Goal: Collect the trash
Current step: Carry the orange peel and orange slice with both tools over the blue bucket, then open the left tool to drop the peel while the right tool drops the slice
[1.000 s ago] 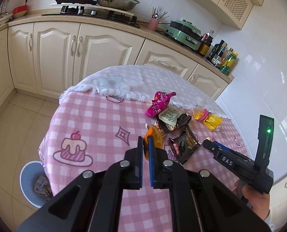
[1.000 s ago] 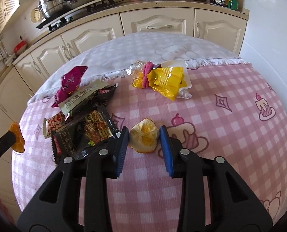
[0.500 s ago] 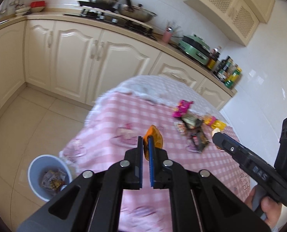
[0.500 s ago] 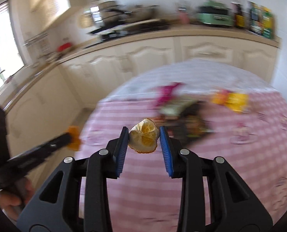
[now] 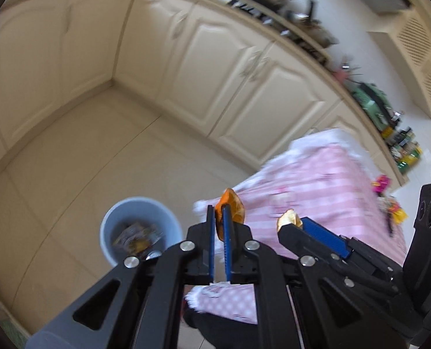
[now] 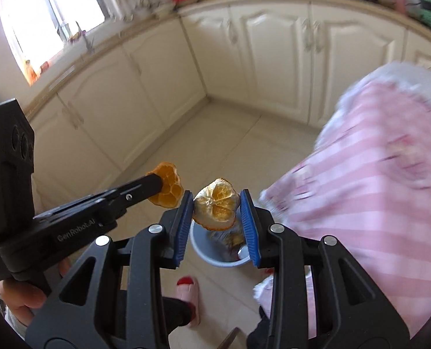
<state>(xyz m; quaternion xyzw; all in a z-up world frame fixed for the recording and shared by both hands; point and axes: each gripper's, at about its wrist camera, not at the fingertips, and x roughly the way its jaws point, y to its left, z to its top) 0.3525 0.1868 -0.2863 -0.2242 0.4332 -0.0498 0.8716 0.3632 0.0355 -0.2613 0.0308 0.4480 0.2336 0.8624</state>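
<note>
My left gripper (image 5: 218,212) is shut on an orange dried citrus slice (image 5: 233,203), which also shows in the right wrist view (image 6: 167,185). My right gripper (image 6: 216,205) is shut on a paler dried citrus slice (image 6: 216,208), seen edge-on in the left wrist view (image 5: 288,220). Both slices hang in the air side by side, off the table edge. A light blue trash bin (image 5: 116,218) stands on the floor below, with wrappers inside. In the right wrist view the bin (image 6: 203,250) lies directly under my right gripper.
The table with the pink checked cloth (image 5: 317,180) is to the right, with wrappers (image 5: 389,203) at its far end. Cream kitchen cabinets (image 5: 215,67) line the walls. A foot in a pink slipper (image 6: 187,290) stands by the bin on the tiled floor (image 5: 84,145).
Both grippers have swung left, away from the table top and out over the floor, each carrying its citrus slice. The bin is now close below them.
</note>
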